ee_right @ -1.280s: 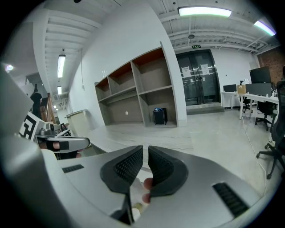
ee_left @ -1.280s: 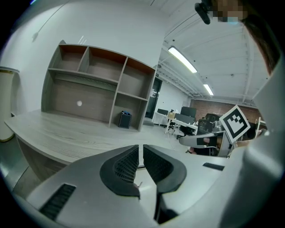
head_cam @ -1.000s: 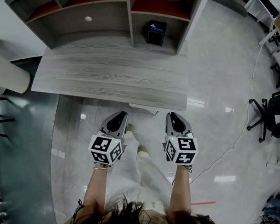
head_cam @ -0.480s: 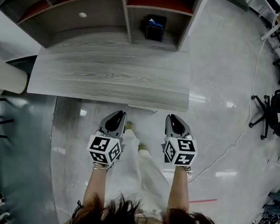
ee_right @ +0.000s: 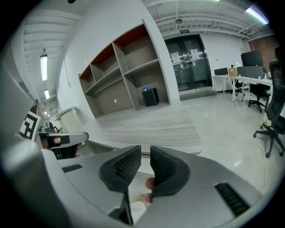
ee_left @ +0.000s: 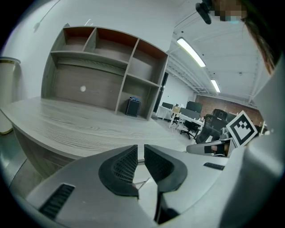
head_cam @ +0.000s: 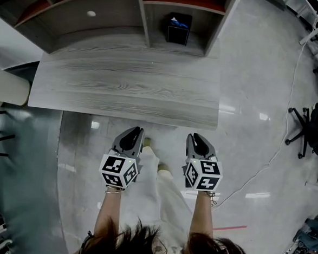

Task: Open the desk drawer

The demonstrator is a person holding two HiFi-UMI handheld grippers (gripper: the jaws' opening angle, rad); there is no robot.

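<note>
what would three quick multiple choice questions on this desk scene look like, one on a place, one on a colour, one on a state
1. Where does the black box stand?
A. in the lower right compartment of the shelf unit
B. on top of that unit
C. on the floor

2. What colour is the desk top?
A. red
B. grey wood grain
C. black

3. What is between the jaws of the right gripper?
A. a drawer handle
B. a cable
C. nothing

Answers: 1 A, the box sits right of the unit's divider, at desk level. 2 B, pale grey grain runs across the whole top. 3 C, the jaws have just been opening and only a bare gap shows between them.
</note>
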